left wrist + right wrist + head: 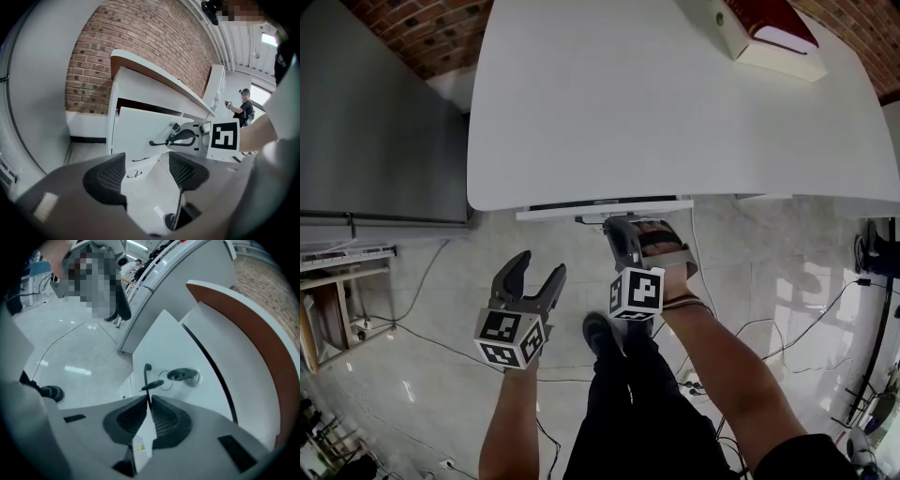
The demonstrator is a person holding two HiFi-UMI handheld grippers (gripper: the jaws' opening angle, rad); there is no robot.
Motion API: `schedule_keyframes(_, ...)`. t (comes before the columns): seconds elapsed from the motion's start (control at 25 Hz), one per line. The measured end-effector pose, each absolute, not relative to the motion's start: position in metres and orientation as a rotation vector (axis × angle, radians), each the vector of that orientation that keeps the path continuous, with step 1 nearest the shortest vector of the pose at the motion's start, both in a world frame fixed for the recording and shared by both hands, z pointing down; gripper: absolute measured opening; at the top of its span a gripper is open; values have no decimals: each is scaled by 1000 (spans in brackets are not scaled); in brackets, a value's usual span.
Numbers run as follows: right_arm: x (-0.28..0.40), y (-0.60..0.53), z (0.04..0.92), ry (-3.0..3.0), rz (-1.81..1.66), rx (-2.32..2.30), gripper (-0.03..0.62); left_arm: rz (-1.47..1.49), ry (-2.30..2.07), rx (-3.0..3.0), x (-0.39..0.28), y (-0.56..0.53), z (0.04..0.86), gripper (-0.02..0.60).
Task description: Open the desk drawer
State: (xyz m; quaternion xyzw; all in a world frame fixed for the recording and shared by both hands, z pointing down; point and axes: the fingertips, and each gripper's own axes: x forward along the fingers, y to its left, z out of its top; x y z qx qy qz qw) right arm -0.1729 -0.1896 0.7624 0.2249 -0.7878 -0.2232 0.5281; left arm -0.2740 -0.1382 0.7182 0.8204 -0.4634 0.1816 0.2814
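Observation:
The white desk [675,103] has its top drawer [605,210] standing a little out from the front edge. My right gripper [612,226] is at the drawer front, shut on the thin black handle [146,375], which passes between the pads [161,418]. A key on a ring sits in the lock [183,376] beside the handle. From the left gripper view, the drawer front [140,133] juts out of the desk body with the right gripper [174,139] on its handle. My left gripper [540,268] hangs open and empty over the floor, left of the drawer.
A red-covered book [769,28] lies at the desk's far right. A grey cabinet [375,122] stands to the left. Cables [422,328] run across the shiny floor. The person's leg and shoe [600,333] are below the drawer. Lower drawers [138,161] sit under the open one.

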Motion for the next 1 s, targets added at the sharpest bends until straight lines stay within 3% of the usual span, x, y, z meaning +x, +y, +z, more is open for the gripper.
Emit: schedule_keyframes(1.0, -162, -95, 795, -1895, -528, 524, 32, 542, -1230, 2118, -272, -90, 748, 276)
